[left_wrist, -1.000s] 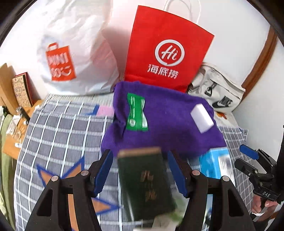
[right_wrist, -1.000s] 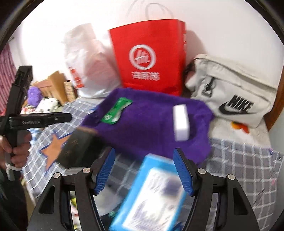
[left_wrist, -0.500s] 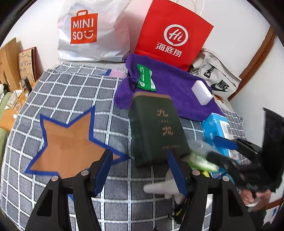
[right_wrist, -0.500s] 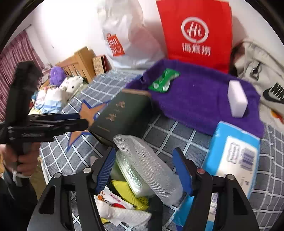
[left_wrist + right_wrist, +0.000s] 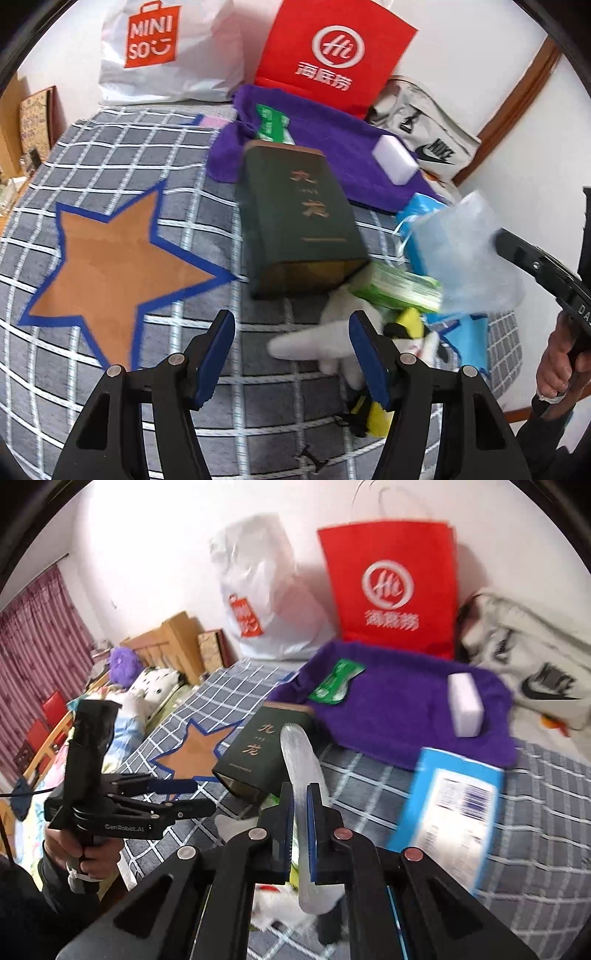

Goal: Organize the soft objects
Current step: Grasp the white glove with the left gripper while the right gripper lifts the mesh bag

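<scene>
My right gripper (image 5: 303,812) is shut on a translucent mesh foam sleeve (image 5: 301,760) and holds it lifted above the bed; the sleeve also shows in the left wrist view (image 5: 465,251). My left gripper (image 5: 291,354) is open and empty, low over the checked bedspread (image 5: 110,155), next to a white plush toy (image 5: 332,332). A purple towel (image 5: 332,147) lies at the back with a green packet (image 5: 271,123) and a white sponge block (image 5: 395,162) on it. A green tissue pack (image 5: 402,288) lies beside the plush.
A dark green box (image 5: 299,218) lies mid-bed. A blue wipes pack (image 5: 454,805) lies to the right. A red paper bag (image 5: 332,59), a white Miniso bag (image 5: 166,51) and a grey Nike bag (image 5: 428,140) stand against the wall. Yellow snack packets (image 5: 406,325) lie nearby.
My right gripper closed on the mesh foam sleeve and lifted it off the pile. My left gripper pulled back a little toward the front of the bed.
</scene>
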